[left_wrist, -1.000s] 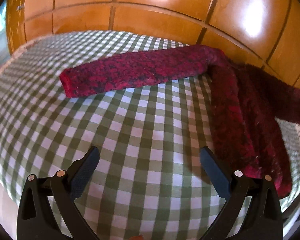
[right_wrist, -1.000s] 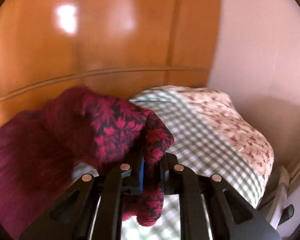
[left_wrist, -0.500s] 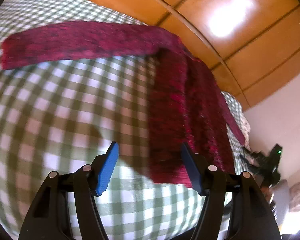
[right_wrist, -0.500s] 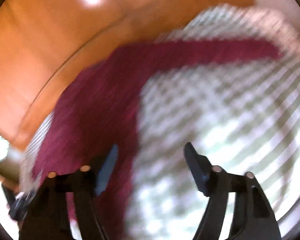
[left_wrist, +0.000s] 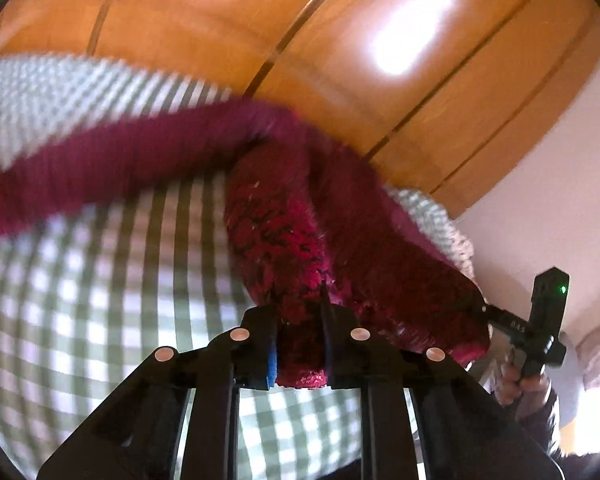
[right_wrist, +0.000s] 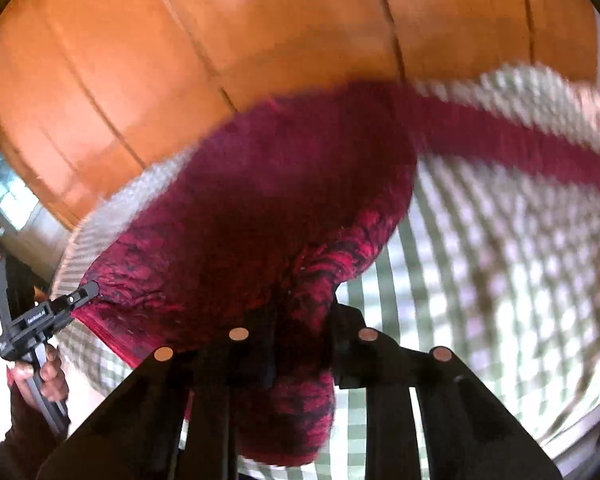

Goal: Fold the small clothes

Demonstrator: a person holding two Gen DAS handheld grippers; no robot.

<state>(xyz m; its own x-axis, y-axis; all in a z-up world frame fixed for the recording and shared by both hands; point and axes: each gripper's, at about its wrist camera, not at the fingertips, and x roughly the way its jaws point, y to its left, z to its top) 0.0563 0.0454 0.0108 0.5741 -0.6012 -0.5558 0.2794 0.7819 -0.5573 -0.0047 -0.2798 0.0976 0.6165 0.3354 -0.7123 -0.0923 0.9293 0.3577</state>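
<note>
A dark red knitted sweater (left_wrist: pixel 276 236) lies on a green and white checked cloth (left_wrist: pixel 100 280). One sleeve stretches out to the left in the left wrist view and another to the right in the right wrist view (right_wrist: pixel 520 148). My left gripper (left_wrist: pixel 300 340) is shut on the sweater's bottom hem. My right gripper (right_wrist: pixel 300 344) is shut on the hem (right_wrist: pixel 292 380) at the other corner. Each gripper shows in the other's view: the right one (left_wrist: pixel 540 320) and the left one (right_wrist: pixel 40 316), both at the hem.
An orange wooden panelled wall (left_wrist: pixel 340 40) stands right behind the cloth-covered surface. A pale wall (left_wrist: pixel 560 200) is to the right, and a window (right_wrist: pixel 4 200) shows at the left edge of the right wrist view.
Both grippers were open half a second ago and have closed on the sweater's hem. One second ago the right gripper held a sleeve; it let go and came to the hem.
</note>
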